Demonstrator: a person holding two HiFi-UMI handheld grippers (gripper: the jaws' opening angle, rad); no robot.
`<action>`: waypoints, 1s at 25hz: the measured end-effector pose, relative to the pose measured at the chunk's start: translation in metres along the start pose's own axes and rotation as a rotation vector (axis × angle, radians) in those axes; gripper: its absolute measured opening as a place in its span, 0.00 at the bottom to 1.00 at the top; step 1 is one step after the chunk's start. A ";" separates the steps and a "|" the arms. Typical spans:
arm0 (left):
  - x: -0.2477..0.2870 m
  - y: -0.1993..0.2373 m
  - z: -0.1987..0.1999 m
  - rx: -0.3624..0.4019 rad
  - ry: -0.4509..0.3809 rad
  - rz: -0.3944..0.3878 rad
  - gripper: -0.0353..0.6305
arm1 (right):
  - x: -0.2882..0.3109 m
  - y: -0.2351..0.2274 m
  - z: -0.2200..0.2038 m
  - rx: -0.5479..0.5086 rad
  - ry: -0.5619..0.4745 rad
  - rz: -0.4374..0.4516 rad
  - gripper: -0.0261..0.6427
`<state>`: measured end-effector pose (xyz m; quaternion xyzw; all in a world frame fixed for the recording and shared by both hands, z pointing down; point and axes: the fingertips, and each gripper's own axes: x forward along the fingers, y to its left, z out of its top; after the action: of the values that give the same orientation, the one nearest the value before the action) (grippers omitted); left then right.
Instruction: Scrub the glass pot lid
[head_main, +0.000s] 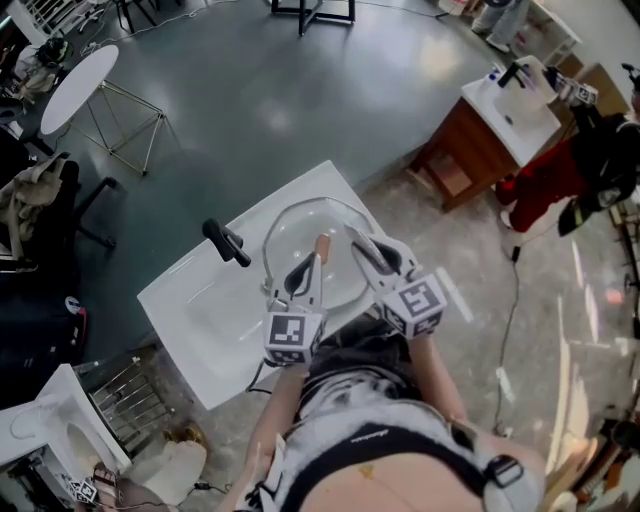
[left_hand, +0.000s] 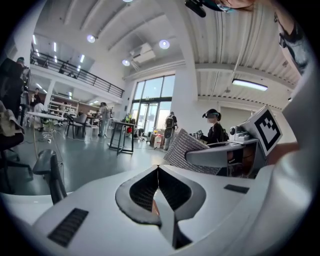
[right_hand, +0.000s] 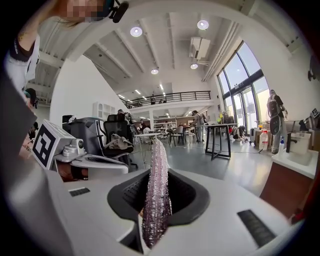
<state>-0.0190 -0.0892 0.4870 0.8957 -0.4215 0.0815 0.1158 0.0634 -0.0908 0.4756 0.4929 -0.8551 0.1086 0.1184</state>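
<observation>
Item 1: glass pot lid. Clear and round with a thin rim and a tan knob. I read it as lying in the basin of the white sink; its tilt is unclear.

Item 2: scouring cloth. Glittery silver-pink mesh in a narrow upright strip, pinched between the jaws of the right gripper, free end towards 12 o'clock.

The left tongs and the right tongs are held side by side, tilted slightly downward, tips converging. The left jaws are pressed together. The right jaws clamp a silvery scouring cloth, which stands upright between them. The right forearm extends behind its tongs.
</observation>
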 end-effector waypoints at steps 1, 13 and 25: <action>0.001 0.002 -0.003 -0.001 0.009 0.000 0.06 | 0.002 -0.001 -0.002 0.006 0.007 0.000 0.16; 0.027 0.014 -0.020 -0.032 0.053 0.095 0.07 | 0.030 -0.027 -0.011 -0.049 0.085 0.092 0.16; 0.049 0.021 -0.044 -0.079 0.123 0.142 0.13 | 0.050 -0.035 -0.029 -0.034 0.163 0.185 0.16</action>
<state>-0.0065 -0.1257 0.5436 0.8516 -0.4790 0.1277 0.1704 0.0721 -0.1397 0.5211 0.3995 -0.8861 0.1441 0.1855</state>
